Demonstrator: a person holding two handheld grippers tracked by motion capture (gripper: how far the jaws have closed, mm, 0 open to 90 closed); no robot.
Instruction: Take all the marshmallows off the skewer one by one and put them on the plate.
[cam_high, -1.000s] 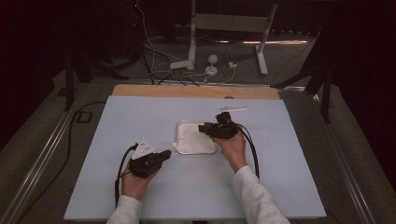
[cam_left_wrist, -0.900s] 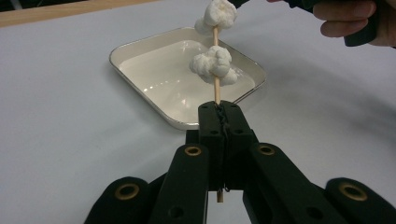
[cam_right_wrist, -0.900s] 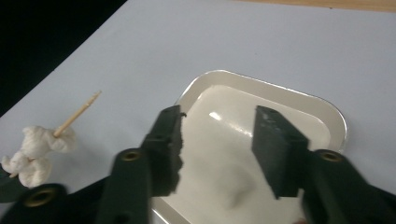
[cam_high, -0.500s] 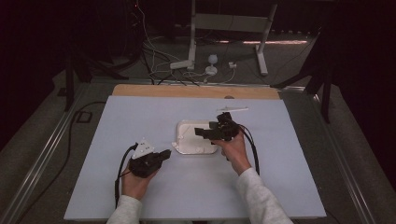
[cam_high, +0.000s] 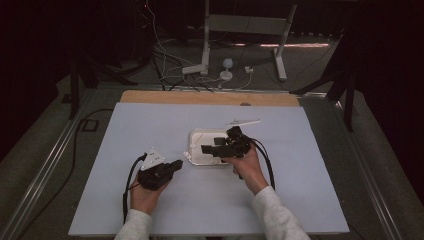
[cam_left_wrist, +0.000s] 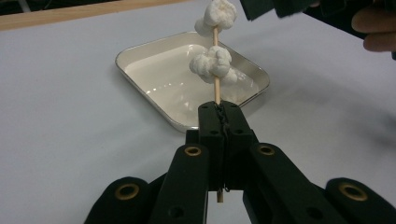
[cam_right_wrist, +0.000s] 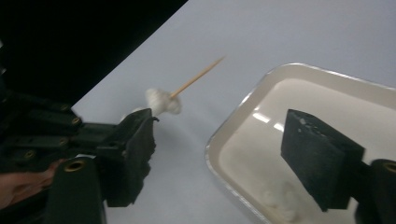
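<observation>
Your left gripper (cam_left_wrist: 219, 116) clamps thin wooden skewer (cam_left_wrist: 215, 88), white marshmallows (cam_left_wrist: 212, 65) threaded, tip toward shallow white rectangular tray (cam_left_wrist: 140, 51); tray contents unclear. Right gripper (cam_right_wrist: 217, 154) jaws apart, just closing, nothing between.

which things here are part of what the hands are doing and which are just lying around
In use: skewer clamped in the left gripper; marshmallows on it; white tray; right gripper, jaws apart over the tray.

Lying about: spare stick beyond the tray; cables and stand on the floor.

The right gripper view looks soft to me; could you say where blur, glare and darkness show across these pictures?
Right gripper view: the skewer and marshmallow are smeared, the near jaws out of focus. Left gripper view: sharp on the skewer, with glare patches in the tray. High view: dim, the room behind the table nearly black.
</observation>
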